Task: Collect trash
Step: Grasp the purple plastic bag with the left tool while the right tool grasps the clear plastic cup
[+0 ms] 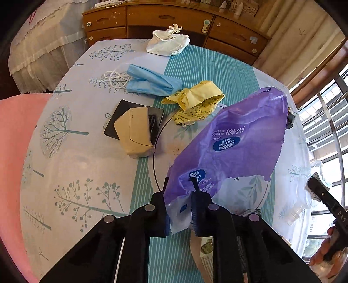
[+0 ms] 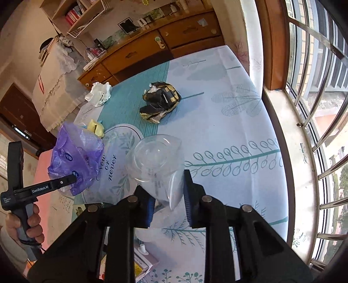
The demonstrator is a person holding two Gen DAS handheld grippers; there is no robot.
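My left gripper (image 1: pixel 181 196) is shut on a purple tissue wrapper (image 1: pixel 235 143) and holds it up above the table; it also shows in the right wrist view (image 2: pixel 76 152). My right gripper (image 2: pixel 168 196) is shut on a clear crumpled plastic cup (image 2: pixel 155 165), lifted over the table. On the table lie a blue face mask (image 1: pixel 152 80), a yellow crumpled wrapper (image 1: pixel 195 102), a beige folded packet (image 1: pixel 134 130) on a black card (image 1: pixel 113 119), a white crumpled bag (image 1: pixel 167 42) and a black-and-gold crumpled wrapper (image 2: pixel 161 102).
The table carries a tree-print cloth (image 1: pixel 71 152) with a teal striped runner (image 1: pixel 206 65). A wooden drawer cabinet (image 1: pixel 174 17) stands behind it. A window with metal bars (image 2: pixel 315 108) is on the right, and a pink surface (image 1: pixel 13 152) lies to the left.
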